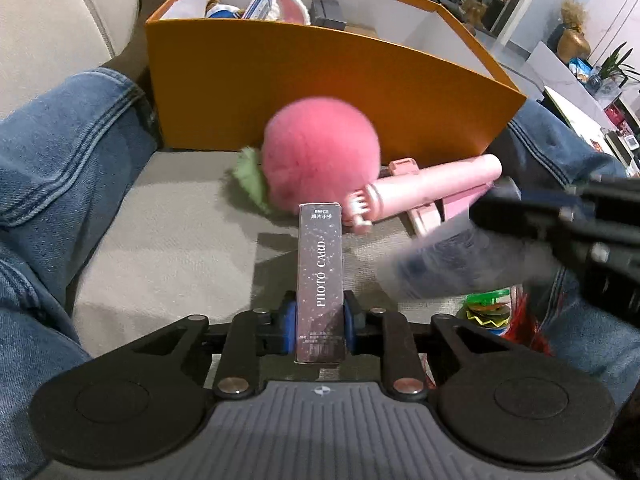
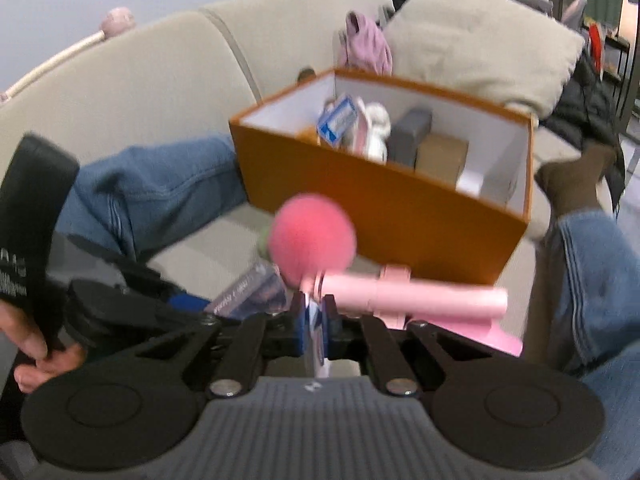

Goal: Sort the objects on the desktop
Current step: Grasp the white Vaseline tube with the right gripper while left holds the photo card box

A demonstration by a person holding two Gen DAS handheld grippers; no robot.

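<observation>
One photo card box (image 1: 320,280), one pink pompom (image 1: 320,152), one orange box (image 1: 320,80)

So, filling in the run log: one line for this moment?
left gripper: shut on photo card box | right gripper: shut on thin white-blue item | orange box: behind

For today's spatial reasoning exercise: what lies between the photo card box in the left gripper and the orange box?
In the left wrist view, the pink pompom with its green leaf lies between the photo card box and the orange box.
</observation>
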